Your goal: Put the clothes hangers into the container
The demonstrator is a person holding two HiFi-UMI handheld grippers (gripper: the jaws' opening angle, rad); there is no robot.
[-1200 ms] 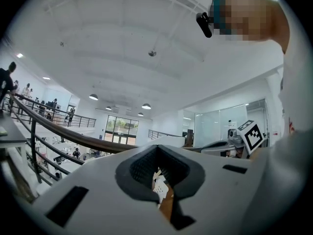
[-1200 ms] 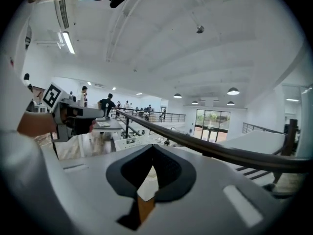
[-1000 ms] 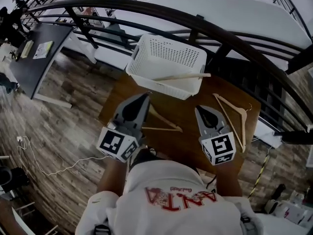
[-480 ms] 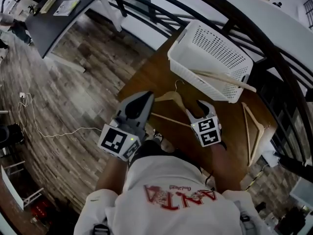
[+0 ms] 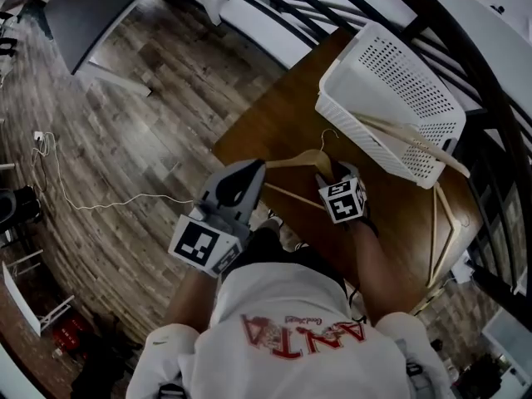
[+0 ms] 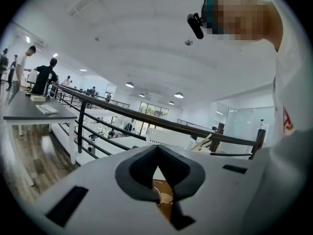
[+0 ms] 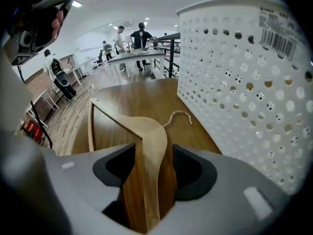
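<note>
Hanger (image 7: 149,141) clamped between right gripper (image 7: 146,182) jaws, beside basket (image 7: 244,82)

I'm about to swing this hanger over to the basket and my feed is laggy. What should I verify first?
1. Right gripper shut on the held hanger: ok.
2. Left gripper jaws together, nothing between them: ok.
3. White basket close beside the held hanger, top open: ok.
4. Room inside, since a second hanger pokes over the rim: cannot tell.
5. Held hanger lifted clear of the table: cannot tell.
</note>
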